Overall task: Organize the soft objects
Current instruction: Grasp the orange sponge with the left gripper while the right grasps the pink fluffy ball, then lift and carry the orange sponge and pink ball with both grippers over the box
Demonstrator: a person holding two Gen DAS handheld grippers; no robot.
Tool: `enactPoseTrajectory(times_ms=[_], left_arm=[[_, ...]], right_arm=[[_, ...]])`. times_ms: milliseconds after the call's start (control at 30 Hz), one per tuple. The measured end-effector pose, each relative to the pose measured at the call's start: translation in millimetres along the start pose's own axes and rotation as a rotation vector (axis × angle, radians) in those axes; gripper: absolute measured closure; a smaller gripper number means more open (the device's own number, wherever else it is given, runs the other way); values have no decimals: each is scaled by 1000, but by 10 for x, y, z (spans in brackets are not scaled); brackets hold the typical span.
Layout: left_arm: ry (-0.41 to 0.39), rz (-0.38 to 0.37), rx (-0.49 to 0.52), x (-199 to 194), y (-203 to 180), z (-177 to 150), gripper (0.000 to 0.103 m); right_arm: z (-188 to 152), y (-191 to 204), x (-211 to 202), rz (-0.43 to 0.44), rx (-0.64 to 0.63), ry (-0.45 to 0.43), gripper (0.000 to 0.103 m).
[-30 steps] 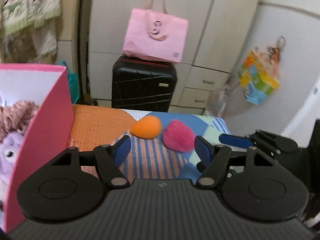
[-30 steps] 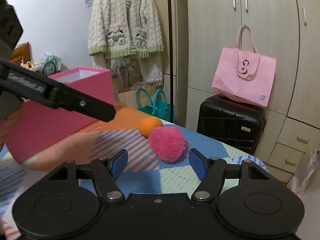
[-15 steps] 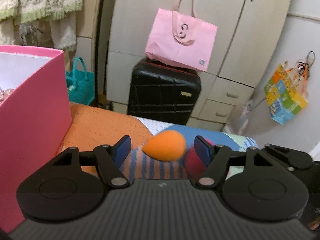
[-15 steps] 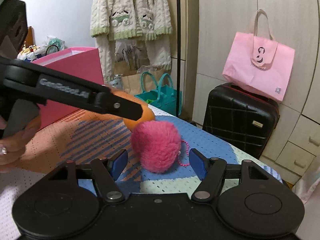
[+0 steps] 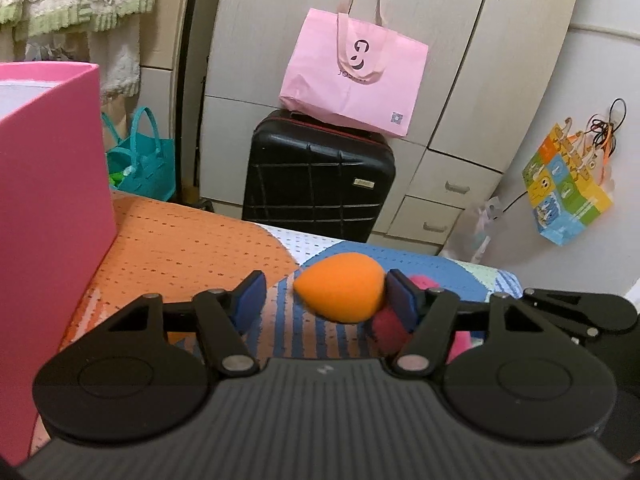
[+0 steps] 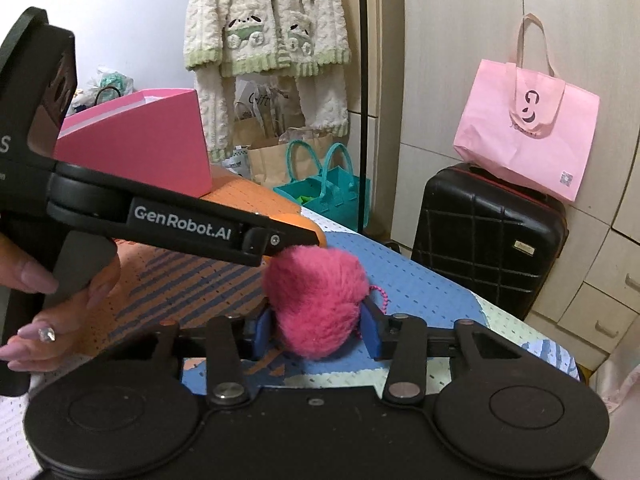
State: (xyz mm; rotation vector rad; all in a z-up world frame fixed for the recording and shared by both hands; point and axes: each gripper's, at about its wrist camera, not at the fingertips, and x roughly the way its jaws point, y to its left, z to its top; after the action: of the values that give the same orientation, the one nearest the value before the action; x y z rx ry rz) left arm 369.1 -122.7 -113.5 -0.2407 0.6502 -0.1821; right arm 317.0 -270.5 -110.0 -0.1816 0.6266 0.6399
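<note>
The left claw [image 5: 325, 296] is closing around the orange teardrop-shaped foam sponge [image 5: 342, 292], long axis crosswise, one pad touching. The right claw [image 6: 316, 330] is closing on the pink fluffy pompom [image 6: 316, 300]. Both objects rest on the bed [image 5: 180, 240].

The pink box [image 5: 48, 200] is cut off at the left edge, its contents hidden
</note>
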Motion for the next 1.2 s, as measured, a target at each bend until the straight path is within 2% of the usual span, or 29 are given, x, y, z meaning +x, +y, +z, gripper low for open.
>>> enactPoseTrajectory(times_ms=[67, 167, 367, 500, 667, 867, 1067, 1200], left_arm=[[4, -43, 0, 6, -6, 0, 60], [0, -38, 40, -5, -56, -26, 61], [-4, -44, 30, -25, -50, -34, 63], [-26, 2, 87, -117, -126, -48, 63], [-69, 14, 115, -351, -170, -56, 63], [-88, -21, 147, -731, -252, -86, 63], [-76, -82, 201, -1164, -328, -157, 63], [-52, -95, 254, -1446, -358, -250, 63]], right_arm=[[0, 14, -4, -4, -7, -3, 58], [-7, 54, 2, -20, -32, -5, 58], [-21, 54, -3, -21, -30, -13, 58], [-15, 44, -22, -26, -6, -17, 59], [-22, 101, -122, -40, 50, -17, 60], [-67, 212, -254, -63, 76, -6, 60], [-99, 357, -452, -84, 97, 10, 59], [-106, 493, -633, -89, 125, 13, 59]])
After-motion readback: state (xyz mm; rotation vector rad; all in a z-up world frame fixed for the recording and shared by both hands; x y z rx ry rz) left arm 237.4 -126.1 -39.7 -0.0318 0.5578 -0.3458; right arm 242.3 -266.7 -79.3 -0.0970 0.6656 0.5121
